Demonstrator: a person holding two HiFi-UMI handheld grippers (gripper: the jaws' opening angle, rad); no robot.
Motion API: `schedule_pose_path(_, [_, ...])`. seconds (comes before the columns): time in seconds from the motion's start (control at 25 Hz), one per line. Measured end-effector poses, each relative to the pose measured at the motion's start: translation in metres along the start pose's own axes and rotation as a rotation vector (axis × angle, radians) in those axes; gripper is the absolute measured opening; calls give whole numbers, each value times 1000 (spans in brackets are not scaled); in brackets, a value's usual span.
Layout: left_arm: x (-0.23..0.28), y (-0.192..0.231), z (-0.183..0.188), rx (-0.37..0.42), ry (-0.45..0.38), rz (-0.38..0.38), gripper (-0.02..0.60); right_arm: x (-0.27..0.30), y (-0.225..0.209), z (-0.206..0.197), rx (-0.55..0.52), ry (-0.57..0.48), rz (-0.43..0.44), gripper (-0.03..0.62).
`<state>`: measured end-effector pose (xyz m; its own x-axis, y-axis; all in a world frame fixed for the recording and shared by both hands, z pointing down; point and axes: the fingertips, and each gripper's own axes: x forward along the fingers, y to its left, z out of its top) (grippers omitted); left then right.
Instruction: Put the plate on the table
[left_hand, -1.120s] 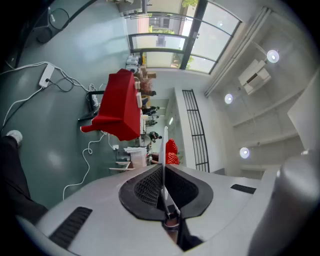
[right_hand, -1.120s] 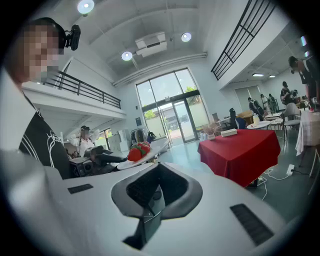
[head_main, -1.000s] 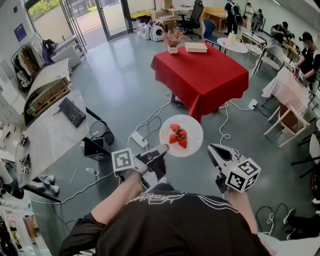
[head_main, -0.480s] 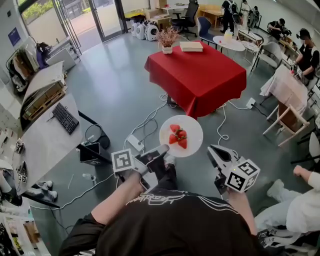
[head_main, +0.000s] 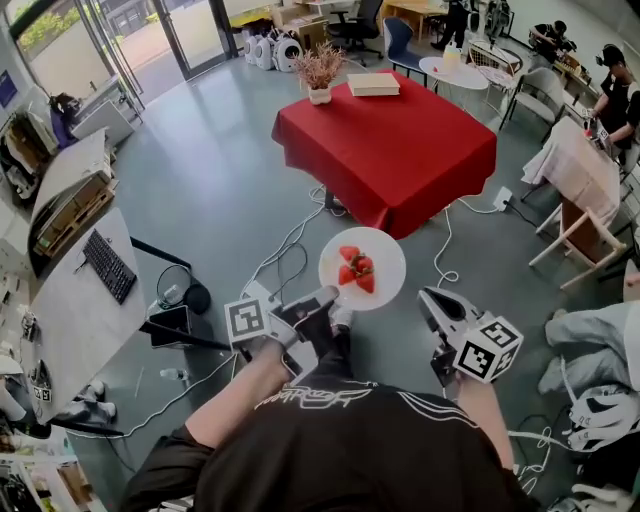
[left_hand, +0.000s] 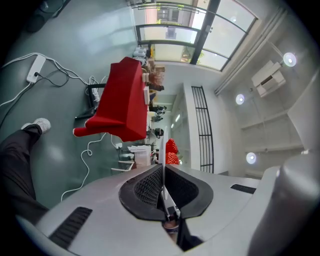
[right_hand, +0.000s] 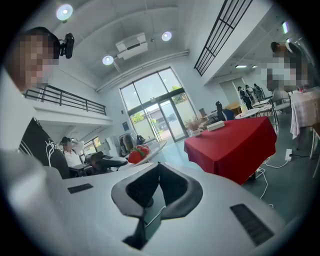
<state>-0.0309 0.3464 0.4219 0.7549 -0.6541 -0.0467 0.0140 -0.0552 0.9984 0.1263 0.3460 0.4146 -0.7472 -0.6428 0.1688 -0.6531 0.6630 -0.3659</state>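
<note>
A white plate (head_main: 378, 250) with strawberries (head_main: 355, 268) hangs level in the air, and my left gripper (head_main: 328, 298) is shut on its near rim. In the left gripper view the plate (left_hand: 164, 148) shows edge-on between the closed pads, with the strawberries (left_hand: 171, 151) beyond. My right gripper (head_main: 427, 296) hovers to the plate's right, shut and holding nothing; its view shows the jaws (right_hand: 159, 165) meeting at the tips. The table with a red cloth (head_main: 400, 140) stands ahead, a few steps off, also in the left gripper view (left_hand: 122, 100) and the right gripper view (right_hand: 235, 145).
A potted plant (head_main: 319, 70) and a flat box (head_main: 373, 84) sit at the red table's far edge. Cables (head_main: 290, 245) and a power strip lie on the floor before it. A desk with a keyboard (head_main: 107, 265) is at left; chairs and seated people at right.
I have walked forward: the red table has come nearer and lower in the head view. The plate stays in the left gripper and both grippers keep their pose.
</note>
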Motion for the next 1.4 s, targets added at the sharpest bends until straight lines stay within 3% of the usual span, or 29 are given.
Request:
schedule_pose_path(0.28, [76,6,112,-36,22,32,17,100,-78,52,47,11,-24,8])
schedule_pose_path(0.56, [156,5,248,-49,46,43,17,222,-156,119,48,18,-49,8])
schedule_pose_path(0.76, [200,7,320,-59,61,45,17,283,-196,155,34,21,-72,8])
schedule_pose_path(0.92, [218,8,347,-56,77,37,17,304,-211,167,31,26,-84,8])
schedule_pose_path(1.4, [244,14,369,-58,68,44,17,326,-236,182,29,32,-66,8])
